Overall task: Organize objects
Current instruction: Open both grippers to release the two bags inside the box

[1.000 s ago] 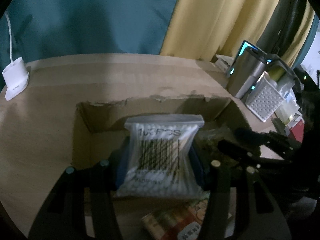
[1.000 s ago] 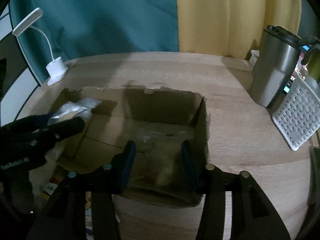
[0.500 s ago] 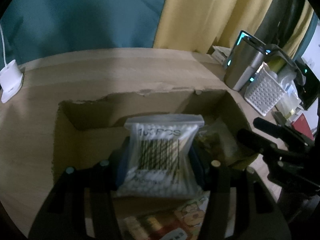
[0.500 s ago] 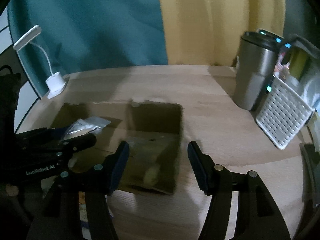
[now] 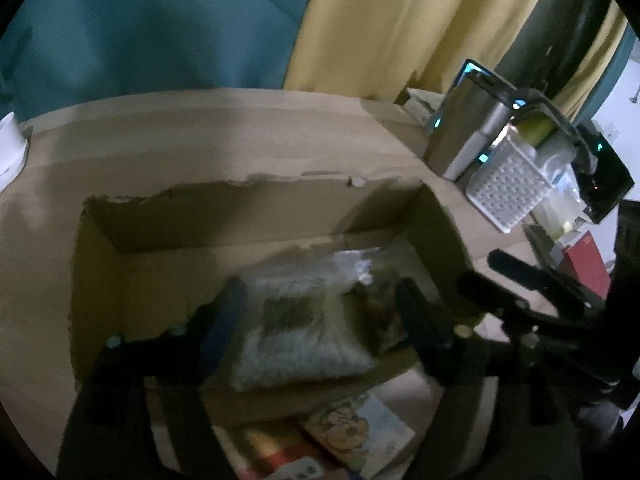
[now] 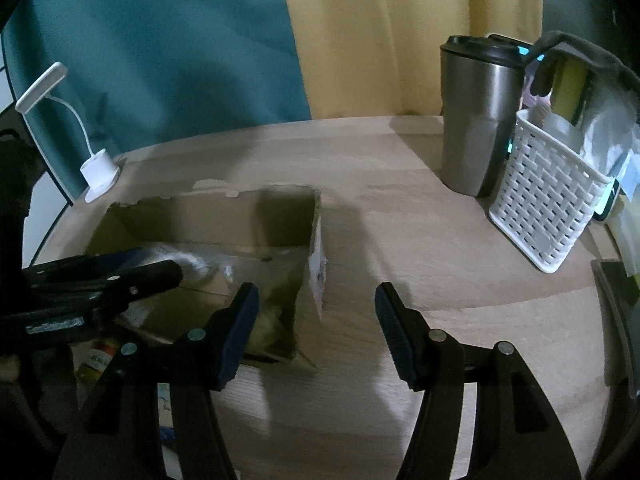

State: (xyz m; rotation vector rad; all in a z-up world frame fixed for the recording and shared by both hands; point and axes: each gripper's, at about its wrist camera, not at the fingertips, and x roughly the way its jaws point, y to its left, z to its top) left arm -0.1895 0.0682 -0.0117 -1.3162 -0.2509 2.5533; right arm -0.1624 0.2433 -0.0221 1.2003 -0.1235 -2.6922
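We find the left gripper [image 5: 316, 320] over the open cardboard box [image 5: 240, 216], its fingers spread wide on either side of the cotton swab bag [image 5: 296, 336]. The bag lies inside the box toward its near right part; whether the pads still touch it, we cannot tell through the blur. The right gripper [image 6: 316, 332] stands just outside the box's right wall, fingers wide apart and holding nothing. Well right of the box stand a steel tumbler [image 6: 476, 120] and a white basket [image 6: 548, 196].
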